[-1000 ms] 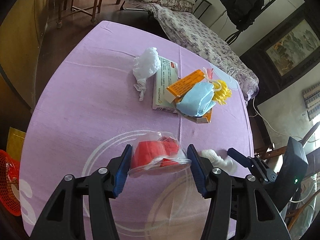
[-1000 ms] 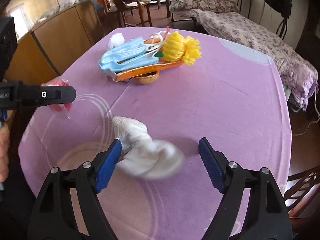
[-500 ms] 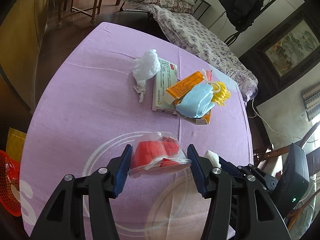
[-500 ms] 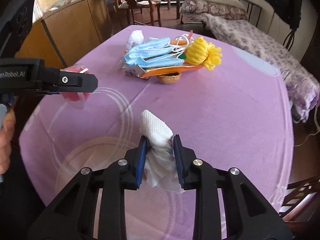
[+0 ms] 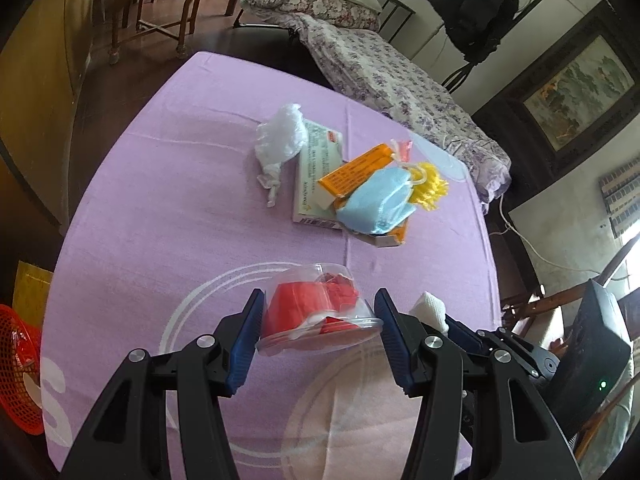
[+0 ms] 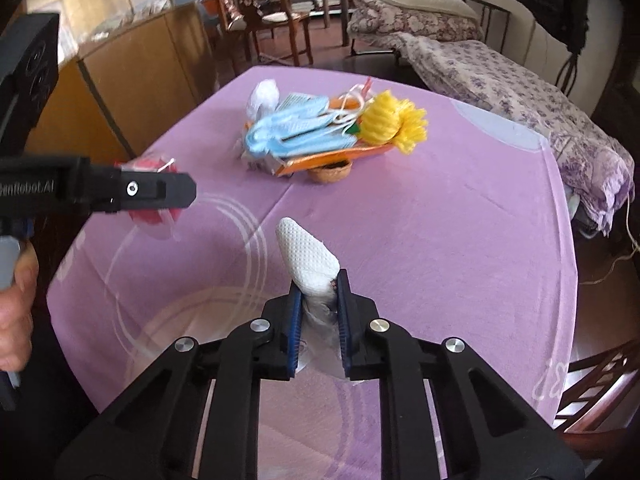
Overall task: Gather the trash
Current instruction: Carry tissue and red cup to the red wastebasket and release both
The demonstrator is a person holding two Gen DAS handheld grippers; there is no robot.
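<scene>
My left gripper [image 5: 319, 334] is shut on a clear plastic cup [image 5: 316, 308] with red scraps inside, held above the purple tablecloth [image 5: 160, 208]. My right gripper [image 6: 319, 312] is shut on a crumpled white tissue [image 6: 306, 256], lifted off the cloth; the tissue also shows in the left wrist view [image 5: 431, 308]. A pile of trash lies mid-table: a blue face mask [image 5: 376, 204], orange box [image 5: 356, 170], green-white box [image 5: 316, 168], yellow tassel [image 5: 432, 184], white plastic bag [image 5: 280, 140]. The left gripper [image 6: 168, 190] shows in the right wrist view.
A red mesh basket [image 5: 18, 368] sits below the table's left edge. A small brown shell-like cup [image 6: 330, 170] lies by the pile. A bed [image 5: 380, 64], wooden chairs [image 5: 156, 4] and a wooden cabinet [image 6: 140, 72] surround the table.
My right gripper closed on the white tissue and lifted it off the cloth. My left gripper kept holding the cup, almost still.
</scene>
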